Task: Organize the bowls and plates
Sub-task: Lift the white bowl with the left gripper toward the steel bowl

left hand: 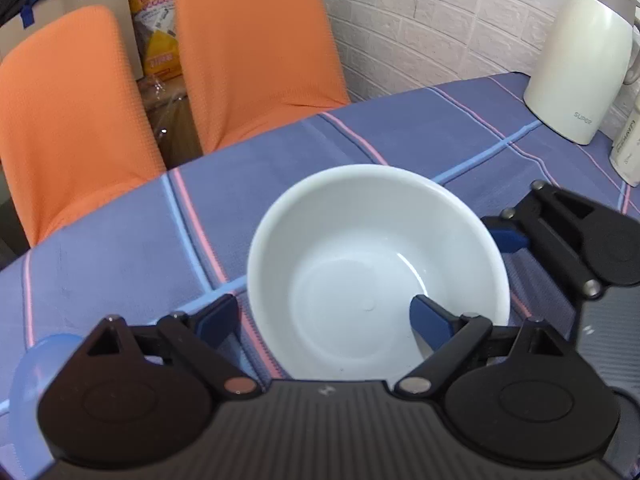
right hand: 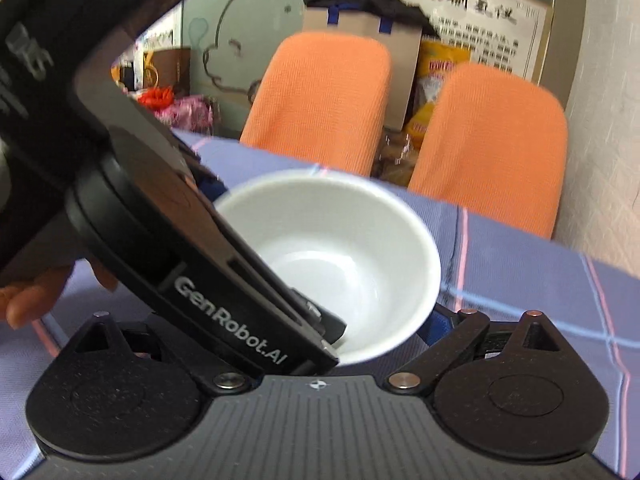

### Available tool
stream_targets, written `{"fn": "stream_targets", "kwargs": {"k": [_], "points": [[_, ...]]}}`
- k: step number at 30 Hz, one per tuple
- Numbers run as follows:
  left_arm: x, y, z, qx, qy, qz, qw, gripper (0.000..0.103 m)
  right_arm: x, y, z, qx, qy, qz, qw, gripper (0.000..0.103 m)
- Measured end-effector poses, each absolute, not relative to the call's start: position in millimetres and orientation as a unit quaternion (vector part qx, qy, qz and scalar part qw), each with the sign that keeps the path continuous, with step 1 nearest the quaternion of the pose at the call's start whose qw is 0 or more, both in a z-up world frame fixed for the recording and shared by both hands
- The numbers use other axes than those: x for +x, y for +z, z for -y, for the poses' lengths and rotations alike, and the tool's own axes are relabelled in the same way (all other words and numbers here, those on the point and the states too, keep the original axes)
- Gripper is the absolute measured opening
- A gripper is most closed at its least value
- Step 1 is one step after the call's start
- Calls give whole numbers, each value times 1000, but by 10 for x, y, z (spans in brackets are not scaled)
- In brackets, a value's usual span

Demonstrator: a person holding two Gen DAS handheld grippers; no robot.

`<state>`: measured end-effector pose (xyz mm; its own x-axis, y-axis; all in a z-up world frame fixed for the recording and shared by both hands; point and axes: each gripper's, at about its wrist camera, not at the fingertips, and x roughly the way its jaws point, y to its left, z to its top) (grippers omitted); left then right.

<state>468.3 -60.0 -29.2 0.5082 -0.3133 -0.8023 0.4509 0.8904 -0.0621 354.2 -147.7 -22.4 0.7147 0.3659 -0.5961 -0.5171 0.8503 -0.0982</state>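
A surface (left hand: 120, 248) draped in blue plaid cloth carries one white bowl (left hand: 376, 272) at its middle. The left gripper (left hand: 324, 316) has wide jaws straddling the near rim, one pad inside, one outside. The right gripper (right hand: 436, 320) sits at the opposite rim; its jaw spread cannot be told. Closing squarely on the rim should prevent slipping.

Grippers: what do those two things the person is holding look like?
Both are black, with a ribbed dark grey base, two round black discs, silver rivets and blue finger pads. The left gripper has white "GenRobot.AI" lettering on its side, seen from the right wrist view. The right gripper looks alike.
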Motion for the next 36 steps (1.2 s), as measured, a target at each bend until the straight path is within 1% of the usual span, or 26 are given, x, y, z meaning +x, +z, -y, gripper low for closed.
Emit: {"fn": "stream_targets", "kwargs": {"k": [6, 11, 15, 21, 25, 29, 32, 36], "points": [[4551, -79, 631, 81, -231, -417, 876, 92, 3366, -79, 1453, -153, 229, -254, 927, 85], [4285, 157, 647, 77, -243, -405, 878, 92, 3079, 104, 1417, -174, 228, -240, 927, 85], [3888, 401, 669, 74, -248, -395, 882, 92, 2670, 277, 1337, -192, 230, -234, 925, 85], [3079, 692, 710, 80, -257, -391, 880, 92, 1933, 581, 1373, -220, 237, -237, 916, 85], [2587, 682, 718, 77, -268, -398, 874, 92, 1582, 678, 1454, -197, 242, -261, 913, 85], [2193, 539, 737, 84, -280, -411, 863, 92, 1303, 619, 1551, -184, 247, -286, 908, 85], [2009, 420, 754, 92, -282, -417, 859, 92, 1159, 515, 1557, -186, 248, -298, 903, 86], [1951, 266, 766, 93, -277, -431, 854, 92, 1115, 401, 1540, -191, 249, -313, 896, 86]]}}
